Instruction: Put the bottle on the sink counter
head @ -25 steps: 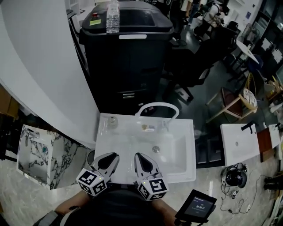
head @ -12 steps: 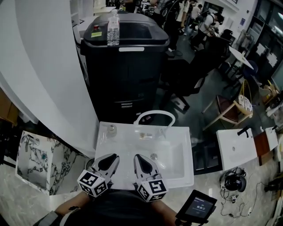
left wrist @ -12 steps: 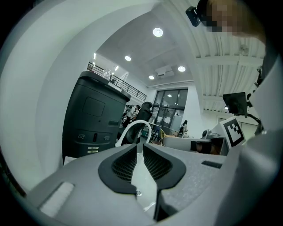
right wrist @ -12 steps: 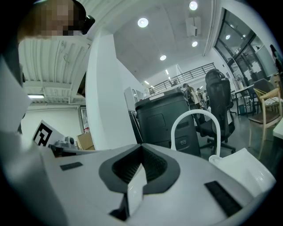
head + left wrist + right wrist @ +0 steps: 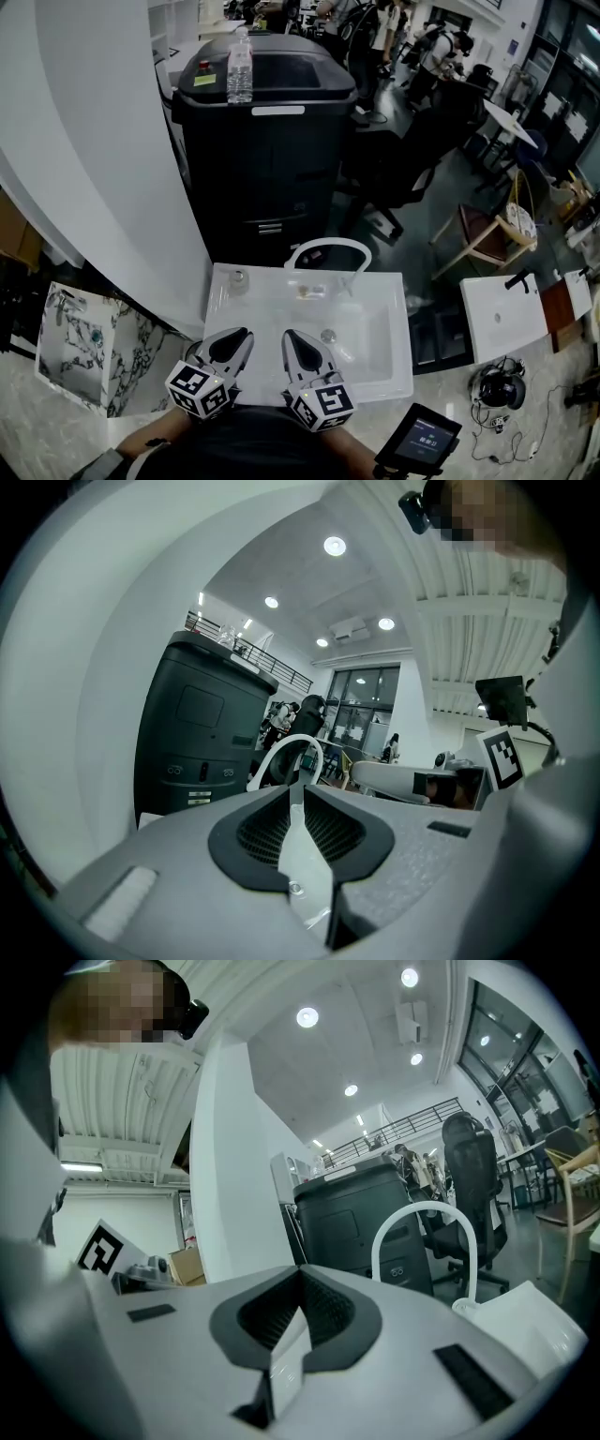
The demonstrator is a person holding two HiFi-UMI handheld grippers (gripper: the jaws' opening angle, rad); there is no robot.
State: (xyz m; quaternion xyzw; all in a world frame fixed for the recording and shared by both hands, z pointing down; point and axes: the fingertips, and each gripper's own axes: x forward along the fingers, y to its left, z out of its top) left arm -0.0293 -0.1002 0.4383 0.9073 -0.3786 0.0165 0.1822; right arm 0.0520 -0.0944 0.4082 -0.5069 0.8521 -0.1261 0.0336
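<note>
A clear plastic water bottle [image 5: 240,67] stands upright on top of a tall black machine [image 5: 267,141], far beyond the sink. The white sink [image 5: 375,361] lies just below me, with a white arched faucet [image 5: 328,247] at its back rim. My left gripper [image 5: 234,335] and right gripper [image 5: 298,335] hover side by side over the sink's front edge. Both are shut with nothing between the jaws. In the left gripper view the shut jaws [image 5: 296,794] point toward the faucet [image 5: 286,757] and the black machine [image 5: 192,733]. The right gripper [image 5: 302,1283] faces the same faucet [image 5: 417,1227].
A white curved wall [image 5: 103,141] rises at left, with a marbled block [image 5: 80,342] below it. A second white basin [image 5: 502,314], a tablet [image 5: 422,439] and headphones [image 5: 492,380] lie at right. Office chairs and people stand beyond the machine.
The head view has shifted a little, so the machine and sink sit slightly lower and to the left. Both grippers stay shut in the same place over the sink's front edge.
</note>
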